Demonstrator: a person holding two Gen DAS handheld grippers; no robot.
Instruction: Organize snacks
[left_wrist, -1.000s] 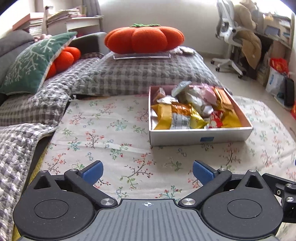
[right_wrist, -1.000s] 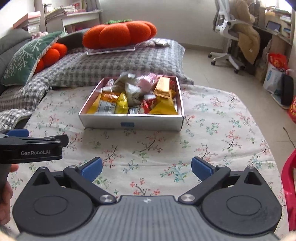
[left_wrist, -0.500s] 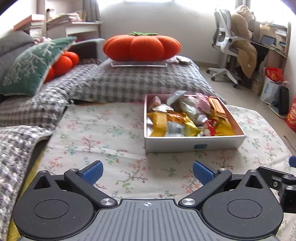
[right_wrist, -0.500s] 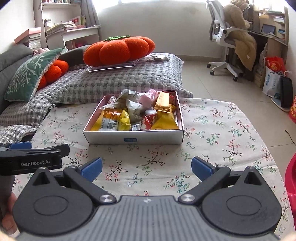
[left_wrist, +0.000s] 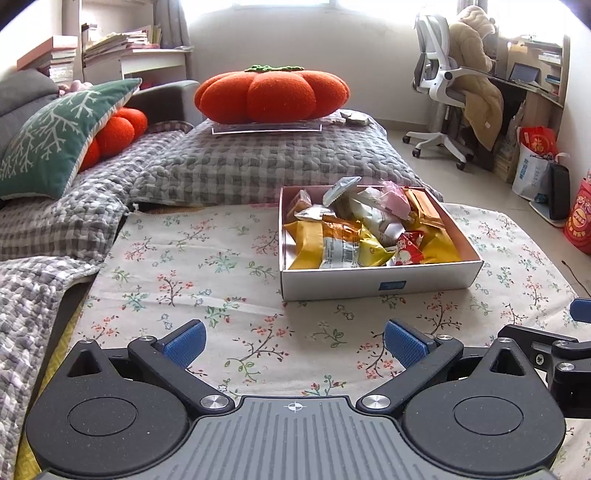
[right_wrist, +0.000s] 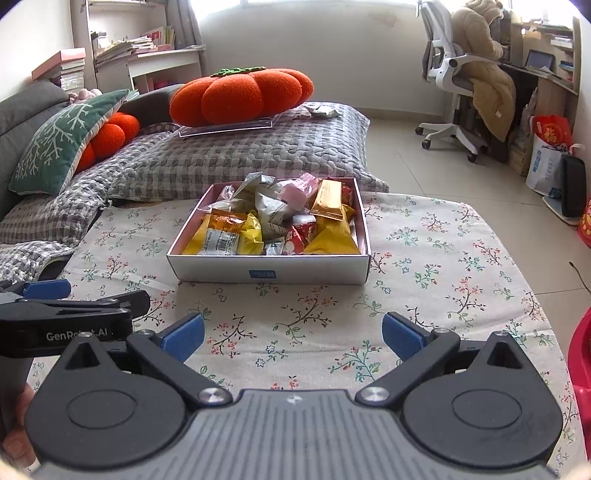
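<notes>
**A:** Where do the snacks lie from each tool?

**B:** All the ones I can see are piled in the shallow white cardboard box (right_wrist: 269, 267) standing on the flower-printed cloth surface (right_wrist: 443, 258). Seen from the right tool (right_wrist: 292, 338), the box is almost dead ahead, only a touch to the left of its centre line. Seen from the left tool (left_wrist: 294, 341), the same box (left_wrist: 380, 278) lies ahead and off to the right.

**A:** So which is better lined up?

**B:** The right one, I judge: it faces the box's long front wall squarely. The left tool would have to swing rightward to reach in. Both are held back over the cloth, apart from the box.

**A:** And how do the tools stand?

**B:** Each has its blue-padded fingers spread wide, with only cloth showing between them. Neither holds anything.

**A:** How do the packets lie inside?

**B:** Loosely heaped. A yellow-and-orange foil packet with a barcode (right_wrist: 227, 236) lies at the near left corner, its long side roughly along the front wall. A long orange wafer-style bar (right_wrist: 328, 199) runs front to back near the right wall. Silvery and pink wrappers (right_wrist: 273, 195) are jumbled behind.

**A:** Sorted or yet to be sorted?

**B:** It fits either snacks gathered into the box as the tidy end, or a jumble waiting to be arranged. I see no loose snack on the cloth.
</notes>
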